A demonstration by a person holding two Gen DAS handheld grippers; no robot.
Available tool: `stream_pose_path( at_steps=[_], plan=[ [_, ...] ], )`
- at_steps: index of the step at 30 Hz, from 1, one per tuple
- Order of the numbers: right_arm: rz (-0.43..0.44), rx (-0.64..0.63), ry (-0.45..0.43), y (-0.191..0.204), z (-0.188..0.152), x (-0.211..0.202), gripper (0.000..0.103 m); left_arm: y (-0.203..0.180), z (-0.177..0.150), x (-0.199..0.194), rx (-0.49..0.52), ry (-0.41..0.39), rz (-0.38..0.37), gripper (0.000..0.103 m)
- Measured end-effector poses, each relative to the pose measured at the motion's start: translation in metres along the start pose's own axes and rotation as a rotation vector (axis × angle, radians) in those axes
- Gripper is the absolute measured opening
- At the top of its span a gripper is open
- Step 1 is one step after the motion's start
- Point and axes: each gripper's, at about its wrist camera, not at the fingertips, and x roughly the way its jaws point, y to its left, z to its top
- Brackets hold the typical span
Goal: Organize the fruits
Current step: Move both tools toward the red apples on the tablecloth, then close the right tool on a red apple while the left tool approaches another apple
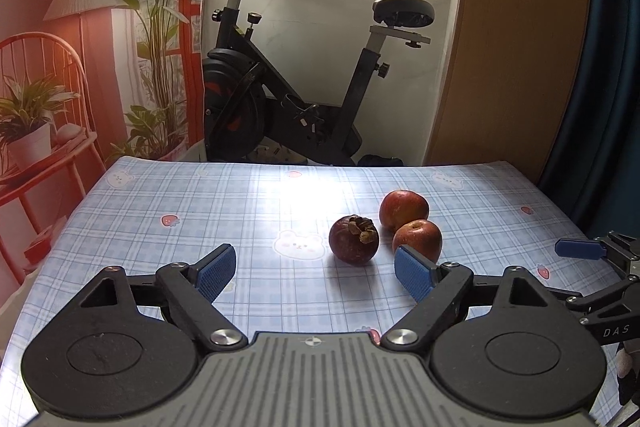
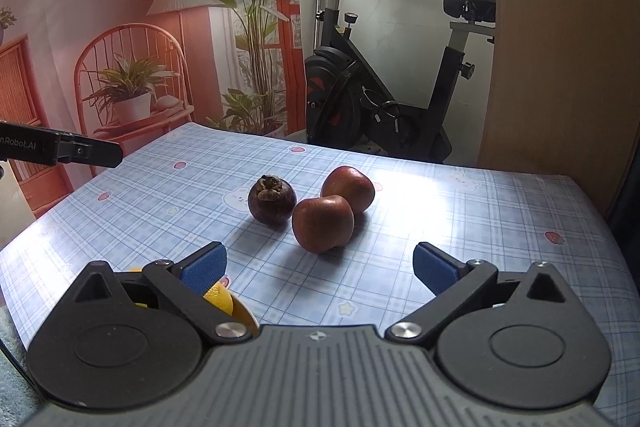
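A dark purple mangosteen with a dried brown cap sits on the blue checked tablecloth. Two red apples lie touching each other just right of it. My left gripper hovers in front of the mangosteen, open, with nothing between its blue pads. In the right wrist view the mangosteen and the apples lie ahead of my right gripper, which is open and empty. A yellow fruit shows under its left finger, mostly hidden.
An exercise bike stands beyond the table's far edge. A wooden panel rises at the right. A printed backdrop with plants and a lamp covers the left. The right gripper's finger enters the left wrist view; the left gripper's finger enters the right wrist view.
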Motion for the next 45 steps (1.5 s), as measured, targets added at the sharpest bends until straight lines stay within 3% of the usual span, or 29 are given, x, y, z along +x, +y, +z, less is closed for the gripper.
stream_pose_path(
  at_steps=[10,17,28,38,45],
  plan=[
    [0.036,0.038,0.037,-0.031,0.009,0.038,0.094,0.006,0.011,0.031,-0.012,0.032,-0.034,0.088],
    [0.09,-0.005,0.069,-0.03,0.02,0.078,0.092,0.012,0.018,0.045,-0.044,0.039,-0.038,0.088],
    [0.131,-0.067,0.14,-0.021,0.03,0.144,0.081,0.021,0.022,0.076,-0.088,0.085,-0.031,0.087],
    [0.151,-0.06,0.17,-0.023,0.029,0.163,0.069,0.016,0.029,0.088,-0.071,0.09,-0.064,0.086],
    [0.163,-0.036,0.17,-0.03,0.025,0.155,0.069,0.007,0.03,0.1,-0.056,0.111,-0.11,0.086]
  ],
)
